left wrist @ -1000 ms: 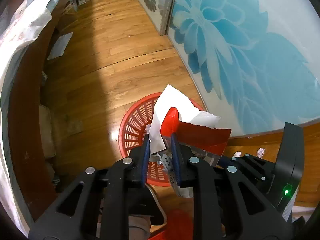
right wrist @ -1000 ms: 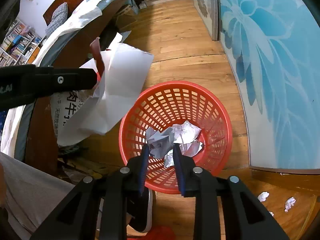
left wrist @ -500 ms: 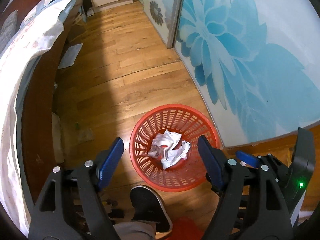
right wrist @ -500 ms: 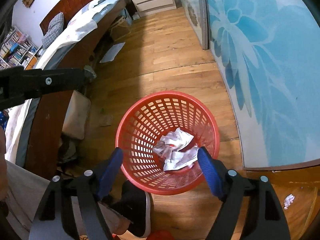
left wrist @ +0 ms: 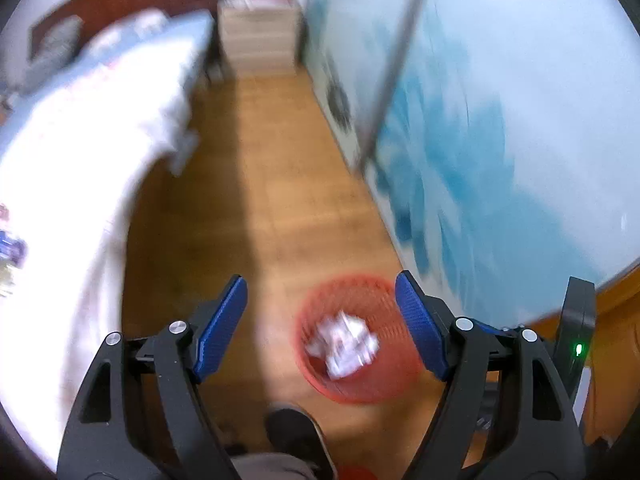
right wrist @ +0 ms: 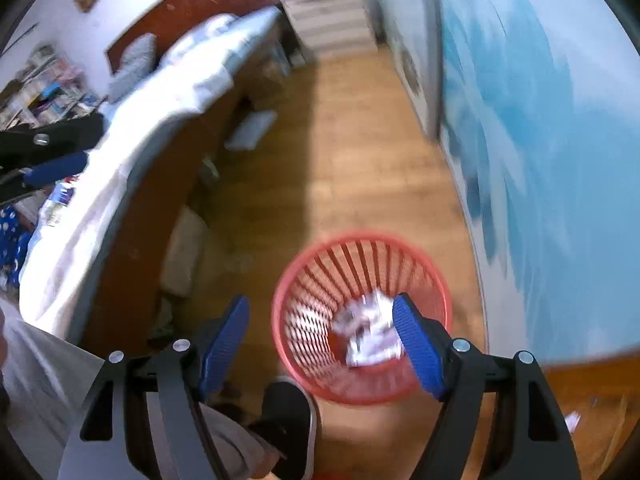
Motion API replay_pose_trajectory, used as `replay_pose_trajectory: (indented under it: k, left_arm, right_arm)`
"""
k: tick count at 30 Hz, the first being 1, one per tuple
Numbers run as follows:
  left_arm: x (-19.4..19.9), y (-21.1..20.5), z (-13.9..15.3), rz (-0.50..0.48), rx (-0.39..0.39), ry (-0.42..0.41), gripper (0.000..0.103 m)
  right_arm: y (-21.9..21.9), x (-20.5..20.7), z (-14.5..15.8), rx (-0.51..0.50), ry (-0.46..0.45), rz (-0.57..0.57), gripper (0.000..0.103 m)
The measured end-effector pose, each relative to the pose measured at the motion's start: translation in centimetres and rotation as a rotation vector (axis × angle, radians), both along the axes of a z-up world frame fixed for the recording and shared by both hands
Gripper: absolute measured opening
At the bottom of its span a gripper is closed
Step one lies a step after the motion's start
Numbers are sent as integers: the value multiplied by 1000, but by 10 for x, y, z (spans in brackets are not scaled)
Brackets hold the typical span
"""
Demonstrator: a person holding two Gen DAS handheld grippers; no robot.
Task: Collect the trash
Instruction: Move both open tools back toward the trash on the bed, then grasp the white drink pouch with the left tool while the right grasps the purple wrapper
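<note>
A red mesh basket [left wrist: 360,388] stands on the wooden floor with crumpled white and red paper [left wrist: 342,340] lying in it. My left gripper [left wrist: 320,284] hangs well above it, open, with nothing between its blue pads. In the right wrist view the same basket [right wrist: 312,320] sits below, with the paper [right wrist: 368,336] at its bottom. My right gripper [right wrist: 321,300] is open and empty above the basket's near rim. One blue finger [right wrist: 56,170] of the left gripper shows at the left edge over the bed. Both views are blurred.
A bed [right wrist: 160,112] with a white cover and a wooden side runs along the left. A sliding door [right wrist: 560,160] with a blue flower lines the right. White drawers [right wrist: 332,24] stand at the far end. A person's shoe [right wrist: 288,412] is by the basket. Paper scraps [right wrist: 572,420] lie at lower right.
Both grippers opened and let go of their paper, which now lies in the basket. Both then rose away from the basket and tilted up, so more of the room shows.
</note>
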State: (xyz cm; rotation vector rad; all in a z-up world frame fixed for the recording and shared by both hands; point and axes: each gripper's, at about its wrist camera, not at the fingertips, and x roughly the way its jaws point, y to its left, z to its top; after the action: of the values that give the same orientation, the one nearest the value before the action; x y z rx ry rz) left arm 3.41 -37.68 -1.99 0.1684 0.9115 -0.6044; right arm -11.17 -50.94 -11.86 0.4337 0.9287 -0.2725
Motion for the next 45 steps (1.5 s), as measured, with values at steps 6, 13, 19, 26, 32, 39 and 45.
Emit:
replay_pose_trajectory:
  k: [6,13,19,26,32,39,45]
  left_arm:
    - [9,164,72,229,-108,-205,87]
    - [11,316,9,462,-36,-199,87]
    - [19,357,-20,551,-67,-128,87]
    - [21,363,-23,505,-87,-97,87]
    - [30,364,-26,508,-98,-77,87]
    - [71,380,-29,536,-154,-38,87]
    - [143,414,-44,587,-355,82,87]
  right_arm:
    - [51,64,124,-132,-219,118,76]
    - [181,192,212,-158,-399,338,78]
    - [297,306,194,-107,-374,490,78]
    - [382,390,84,-152,-135,579,70]
    - [385,431,17,-5,28,540,58]
    - [392,425,20,-42,12,589,26]
    - [365,416,39,43,-29,527,26]
